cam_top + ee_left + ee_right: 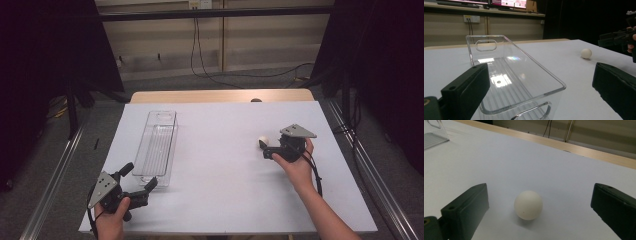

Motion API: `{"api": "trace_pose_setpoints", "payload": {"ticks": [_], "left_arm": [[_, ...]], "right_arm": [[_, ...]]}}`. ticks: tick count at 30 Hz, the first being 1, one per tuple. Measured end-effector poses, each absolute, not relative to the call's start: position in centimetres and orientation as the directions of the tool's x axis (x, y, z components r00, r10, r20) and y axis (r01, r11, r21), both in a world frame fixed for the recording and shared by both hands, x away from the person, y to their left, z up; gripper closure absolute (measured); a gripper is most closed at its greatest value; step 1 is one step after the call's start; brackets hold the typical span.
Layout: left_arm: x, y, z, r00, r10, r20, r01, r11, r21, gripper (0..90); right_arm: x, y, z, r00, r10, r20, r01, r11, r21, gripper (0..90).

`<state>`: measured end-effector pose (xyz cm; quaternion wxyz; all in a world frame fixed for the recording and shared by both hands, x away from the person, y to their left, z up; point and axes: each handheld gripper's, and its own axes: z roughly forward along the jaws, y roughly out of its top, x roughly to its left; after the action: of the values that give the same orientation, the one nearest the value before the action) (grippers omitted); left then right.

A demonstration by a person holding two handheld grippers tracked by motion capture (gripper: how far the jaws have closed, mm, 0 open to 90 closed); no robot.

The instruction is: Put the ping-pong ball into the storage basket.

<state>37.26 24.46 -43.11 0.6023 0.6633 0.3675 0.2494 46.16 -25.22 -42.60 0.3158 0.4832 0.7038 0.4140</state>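
High view: clear bin (159, 145) bare inside, white ball (263, 142) between the spread right tool (267, 148), left tool (141, 179) spread too.

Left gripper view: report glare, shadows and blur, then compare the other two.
Left gripper view: bright window-like glare on the clear bin; near jaws slightly soft. Right gripper view: even light, faint shadow under the white ball. High view: white table bright, dark surroundings.

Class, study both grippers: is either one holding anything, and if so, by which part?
Nothing is held. The right gripper is open with the white ball on the table between its jaws, untouched. The left gripper is open at the clear bin's near end.
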Motion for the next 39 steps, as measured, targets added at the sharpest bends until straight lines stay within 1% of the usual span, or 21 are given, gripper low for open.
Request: {"api": "trace_pose_setpoints", "payload": {"ticks": [8,14,22,28,32,39], "left_arm": [[37.3,24.5,-43.2,0.608,0.785,-0.119,0.198,-0.005,0.980,1.4],[37.3,24.4,-43.2,0.608,0.786,-0.113,0.195,-0.010,0.981,1.4],[37.3,24.5,-43.2,0.611,0.784,-0.112,0.193,-0.011,0.981,1.4],[37.3,24.5,-43.1,0.609,0.786,-0.110,0.193,-0.013,0.981,1.4],[37.4,24.4,-43.2,0.613,0.783,-0.106,0.192,-0.017,0.981,1.4],[37.4,24.4,-43.1,0.610,0.786,-0.106,0.188,-0.014,0.982,1.4]], "right_arm": [[46.6,-25.3,-42.8,-0.325,0.945,-0.038,0.429,0.183,0.885,1.6],[47.0,-25.2,-42.4,-0.329,0.943,-0.055,0.433,0.203,0.878,1.3],[47.4,-25.2,-42.7,-0.322,0.946,-0.046,0.453,0.197,0.869,1.3],[47.7,-25.3,-42.8,-0.332,0.943,-0.015,0.474,0.181,0.862,2.3],[48.0,-25.5,-43.2,-0.327,0.945,-0.015,0.487,0.182,0.854,3.7],[48.6,-25.5,-43.8,-0.327,0.945,0.001,0.512,0.176,0.840,10.0]]}}
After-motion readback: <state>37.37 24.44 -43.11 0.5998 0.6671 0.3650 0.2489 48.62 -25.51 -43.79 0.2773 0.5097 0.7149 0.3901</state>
